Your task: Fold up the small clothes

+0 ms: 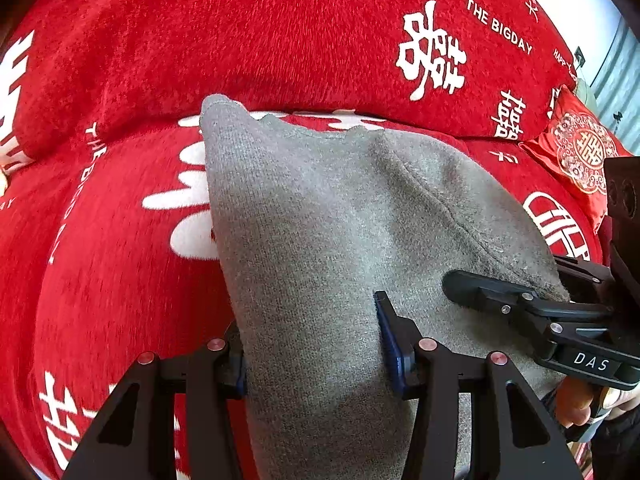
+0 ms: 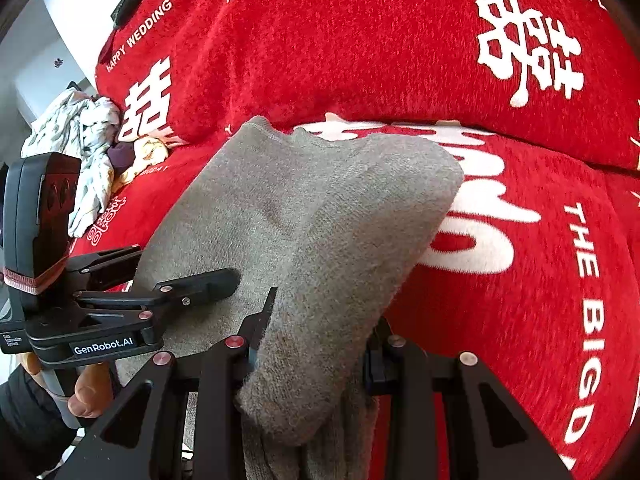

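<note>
A: Item 1, main piece?
B: Grey knit garment, small, fuzzy. Lies on the seat of a red sofa cover, far edge near the crease w/ the backrest. Near end bunched up and lifted between both tools. Seam ridge runs diag. across its right half in the left wrist view.

A: Item 2, left hand-held gripper?
B: Black frame, blue pads. Jaws partly apart, clamped on a thick fold of the grey knit; cloth fills the gap between them. Right wrist view shows it side-on at left, "GenRobot.AI" label, one finger laid on top of the cloth, the other at the cloth's left edge.

A: Item 3, right hand-held gripper?
B: Same build. Jaws narrower, clamped on a folded wad of the same knit, which hangs down past the pads. Left wrist view shows it at right, "DAS" label, top finger on the garment's corner.

A: Hands?
B: Person's fingers wrapped on the left tool's handle, dark sleeve below. Other hand seen under the right tool, partly hidden.

A: Surroundings?
B: Sofa cover red w/ white print: "THE BIGDAY", "HAPPY WEDDING", Chinese chars. Small red cushion w/ white round emblem at the far right of the left wrist view. Heap of pale patterned clothes on the seat at far left of the right wrist view, well apart from the grey piece.
</note>
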A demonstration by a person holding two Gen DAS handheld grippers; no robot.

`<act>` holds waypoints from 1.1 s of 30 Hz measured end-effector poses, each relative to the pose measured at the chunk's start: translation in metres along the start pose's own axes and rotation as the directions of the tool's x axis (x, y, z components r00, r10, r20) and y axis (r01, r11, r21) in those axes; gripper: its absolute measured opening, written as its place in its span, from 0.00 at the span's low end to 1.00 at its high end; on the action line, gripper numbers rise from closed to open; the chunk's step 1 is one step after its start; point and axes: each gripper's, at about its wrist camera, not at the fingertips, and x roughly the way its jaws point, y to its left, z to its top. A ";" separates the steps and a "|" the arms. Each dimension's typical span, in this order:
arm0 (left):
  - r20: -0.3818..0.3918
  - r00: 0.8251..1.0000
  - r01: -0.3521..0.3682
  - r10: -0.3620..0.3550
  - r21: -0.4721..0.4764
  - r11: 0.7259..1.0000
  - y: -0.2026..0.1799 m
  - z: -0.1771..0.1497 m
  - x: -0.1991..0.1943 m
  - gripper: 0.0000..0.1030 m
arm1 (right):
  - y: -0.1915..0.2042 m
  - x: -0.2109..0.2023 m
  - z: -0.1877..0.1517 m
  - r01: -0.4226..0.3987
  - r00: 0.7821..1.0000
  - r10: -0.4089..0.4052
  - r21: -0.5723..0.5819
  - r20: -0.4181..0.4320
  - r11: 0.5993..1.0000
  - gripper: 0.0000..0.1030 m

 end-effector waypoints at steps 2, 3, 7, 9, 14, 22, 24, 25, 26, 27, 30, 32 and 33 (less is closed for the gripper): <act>0.003 1.000 -0.002 0.002 0.001 1.000 0.000 -0.006 -0.003 0.50 | 0.003 -0.002 -0.007 0.000 1.000 0.000 -0.002 0.003 1.000 0.34; 0.004 1.000 -0.001 0.001 0.000 1.000 0.001 -0.009 -0.005 0.50 | 0.005 -0.002 -0.009 0.000 1.000 0.000 -0.004 0.004 1.000 0.34; 0.010 1.000 -0.007 0.007 0.007 1.000 0.001 -0.019 -0.010 0.50 | 0.010 -0.004 -0.017 -0.002 1.000 0.002 -0.004 0.009 1.000 0.34; 0.012 1.000 -0.012 0.012 0.013 1.000 0.000 -0.024 -0.013 0.50 | 0.013 -0.005 -0.022 0.001 1.000 -0.001 -0.009 0.011 1.000 0.34; 0.020 1.000 -0.014 0.013 0.017 1.000 0.001 -0.035 -0.018 0.50 | 0.022 -0.008 -0.031 0.013 1.000 -0.013 -0.027 0.018 1.000 0.34; 0.037 0.999 -0.015 0.015 0.018 1.000 0.005 -0.056 -0.027 0.50 | 0.037 -0.014 -0.045 0.021 0.999 -0.020 -0.046 0.030 0.999 0.34; 0.035 0.999 -0.015 0.014 0.016 1.000 0.006 -0.061 -0.028 0.50 | 0.042 -0.014 -0.050 0.024 0.999 -0.022 -0.054 0.029 0.998 0.34; 0.034 0.999 -0.015 0.014 0.014 1.000 0.007 -0.064 -0.029 0.50 | 0.043 -0.014 -0.051 0.023 0.999 -0.022 -0.056 0.028 0.998 0.34; 0.033 0.999 -0.015 0.014 0.014 1.000 0.007 -0.066 -0.030 0.50 | 0.045 -0.014 -0.053 0.022 0.999 -0.021 -0.059 0.027 0.998 0.34; 0.033 0.999 -0.015 0.014 0.012 1.000 0.008 -0.068 -0.030 0.50 | 0.047 -0.014 -0.055 0.023 0.999 -0.022 -0.064 0.026 0.998 0.34; 0.037 0.999 -0.015 0.015 0.009 1.000 0.010 -0.075 -0.033 0.50 | 0.053 -0.014 -0.060 0.029 0.999 -0.027 -0.077 0.027 0.997 0.34; 0.042 0.999 -0.015 0.015 0.010 1.000 0.012 -0.078 -0.034 0.50 | 0.056 -0.014 -0.063 0.033 0.999 -0.030 -0.084 0.032 0.996 0.34; 0.046 0.999 -0.015 0.014 0.012 1.000 0.012 -0.079 -0.034 0.50 | 0.058 -0.014 -0.065 0.036 0.999 -0.033 -0.088 0.034 0.995 0.34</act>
